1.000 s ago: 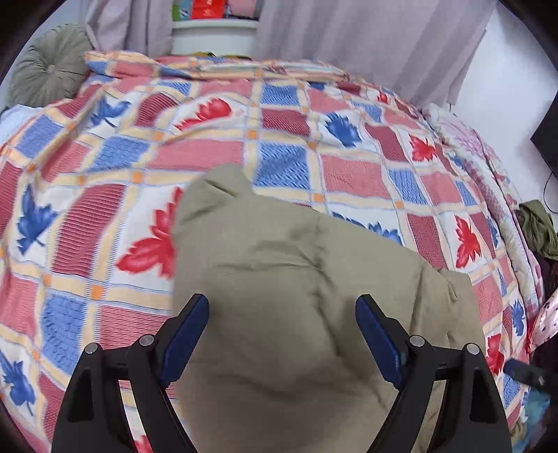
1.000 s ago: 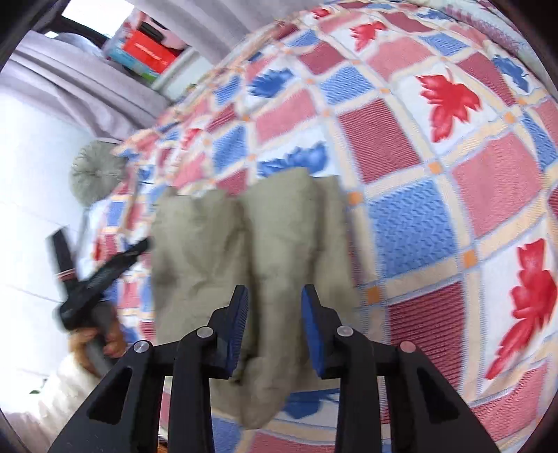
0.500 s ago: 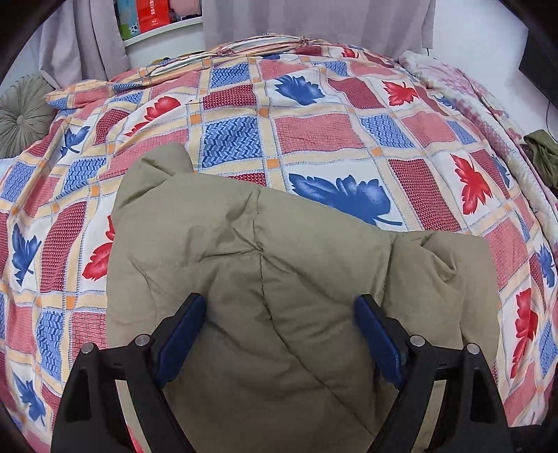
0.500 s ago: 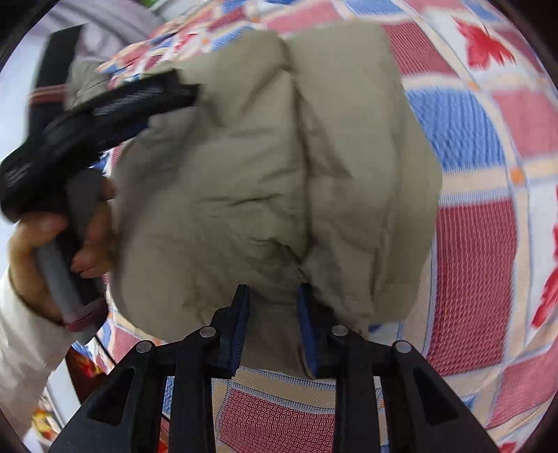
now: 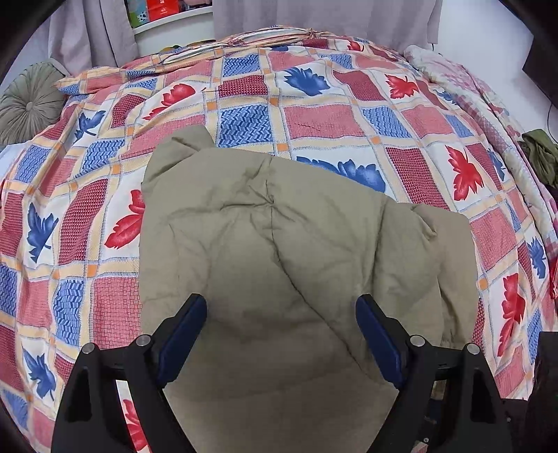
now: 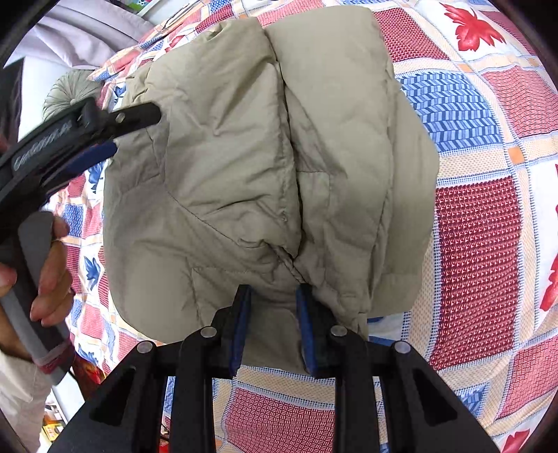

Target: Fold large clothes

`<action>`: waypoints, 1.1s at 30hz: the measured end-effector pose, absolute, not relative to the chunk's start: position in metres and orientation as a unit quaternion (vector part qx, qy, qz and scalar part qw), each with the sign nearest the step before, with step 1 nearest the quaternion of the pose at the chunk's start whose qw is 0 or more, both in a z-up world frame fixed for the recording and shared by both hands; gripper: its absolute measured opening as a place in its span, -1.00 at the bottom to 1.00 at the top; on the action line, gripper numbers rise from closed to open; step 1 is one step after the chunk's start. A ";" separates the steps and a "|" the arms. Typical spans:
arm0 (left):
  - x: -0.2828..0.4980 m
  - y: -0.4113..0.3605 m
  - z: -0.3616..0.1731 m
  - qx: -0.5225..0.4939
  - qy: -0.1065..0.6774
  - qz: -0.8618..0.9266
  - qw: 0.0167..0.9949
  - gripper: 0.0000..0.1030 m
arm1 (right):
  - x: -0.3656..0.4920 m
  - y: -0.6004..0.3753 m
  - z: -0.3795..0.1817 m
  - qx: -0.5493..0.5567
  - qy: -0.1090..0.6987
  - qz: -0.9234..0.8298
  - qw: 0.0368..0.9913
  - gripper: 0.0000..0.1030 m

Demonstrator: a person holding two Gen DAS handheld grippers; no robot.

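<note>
Mid-fold: the padded jacket lies bunched on the quilt, right gripper clenched on its near edge, left gripper spread empty above it; next, probably flattening.

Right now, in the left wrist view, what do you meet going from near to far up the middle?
left gripper, jaws wide apart → khaki padded jacket → patchwork leaf quilt → grey curtain

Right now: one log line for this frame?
step: folding | left gripper: open over khaki jacket | right gripper: shut on jacket edge | surface: patterned quilt
</note>
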State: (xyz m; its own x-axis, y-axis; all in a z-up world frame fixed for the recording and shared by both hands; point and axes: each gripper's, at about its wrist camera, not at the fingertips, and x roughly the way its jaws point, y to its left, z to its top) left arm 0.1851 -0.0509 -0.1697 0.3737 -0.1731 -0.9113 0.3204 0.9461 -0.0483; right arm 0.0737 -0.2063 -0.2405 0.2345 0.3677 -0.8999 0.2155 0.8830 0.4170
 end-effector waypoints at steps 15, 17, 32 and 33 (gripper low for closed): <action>0.138 -0.007 -0.156 0.035 0.561 -0.126 0.818 0.99 | 0.062 -0.214 -0.220 0.238 0.610 0.045 0.754 -0.39; 0.132 -0.002 -0.156 0.041 0.566 -0.115 0.815 0.99 | 0.061 -0.215 -0.216 0.239 0.609 0.044 0.755 -0.38; 0.063 0.041 -0.125 0.055 0.593 -0.074 0.800 0.99 | 0.020 -0.217 -0.159 0.210 0.618 0.010 0.757 0.16; 0.058 0.044 -0.122 0.051 0.598 -0.075 0.796 0.99 | 0.016 -0.217 -0.156 0.208 0.622 0.005 0.755 0.16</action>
State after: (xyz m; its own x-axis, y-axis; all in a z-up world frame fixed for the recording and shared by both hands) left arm 0.0579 0.0439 -0.1224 0.2723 -0.0584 -0.9604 0.1815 0.9833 -0.0083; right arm 0.0157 -0.2171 -0.1560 0.2255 0.2657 -0.9373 0.2510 0.9137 0.3195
